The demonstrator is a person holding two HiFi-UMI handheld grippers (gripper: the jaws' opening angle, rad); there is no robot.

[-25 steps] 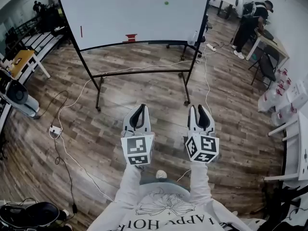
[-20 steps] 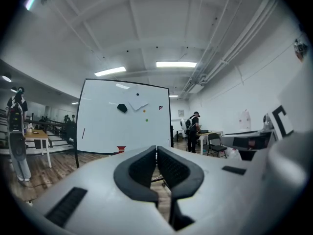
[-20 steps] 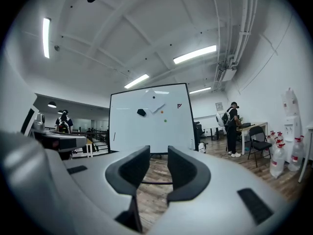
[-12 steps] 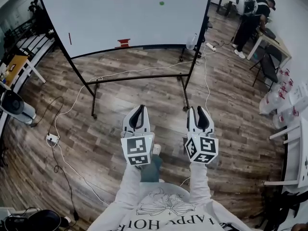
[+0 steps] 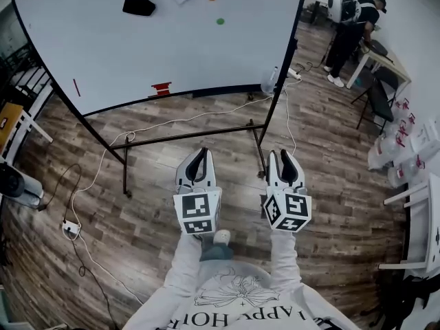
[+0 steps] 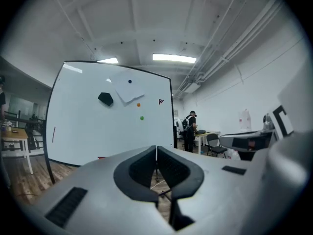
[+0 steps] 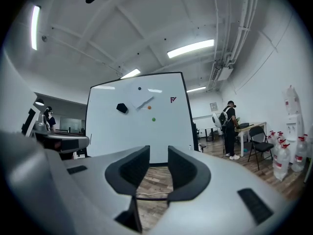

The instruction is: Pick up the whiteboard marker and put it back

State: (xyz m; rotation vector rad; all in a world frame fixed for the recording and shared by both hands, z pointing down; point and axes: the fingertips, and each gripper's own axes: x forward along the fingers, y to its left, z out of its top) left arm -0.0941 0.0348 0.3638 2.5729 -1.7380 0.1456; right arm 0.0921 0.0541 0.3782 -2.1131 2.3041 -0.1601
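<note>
A whiteboard (image 5: 158, 40) on a wheeled stand stands ahead of me on the wood floor. A thin red stick-like mark (image 5: 76, 86), possibly the marker, sits near its left edge. A small red object (image 5: 161, 88) rests on the tray at its bottom edge. A black eraser (image 5: 139, 5) and two round magnets (image 5: 220, 20) cling higher up. My left gripper (image 5: 198, 155) (image 6: 156, 148) is shut and holds nothing. My right gripper (image 5: 283, 155) (image 7: 159, 153) is open, its jaws empty. Both point level at the board, well short of it.
The stand's legs (image 5: 124, 179) and a white cable (image 5: 185, 122) cross the floor ahead. A plastic bottle (image 5: 269, 82) sits at the board's right post. A person (image 5: 347, 26) stands by a desk at the far right. Water jugs (image 5: 395, 150) and a white table (image 5: 419, 218) line the right.
The whiteboard has grown larger and slid down and left in the head view as I walk toward it. Both grippers keep their places in front of me.
</note>
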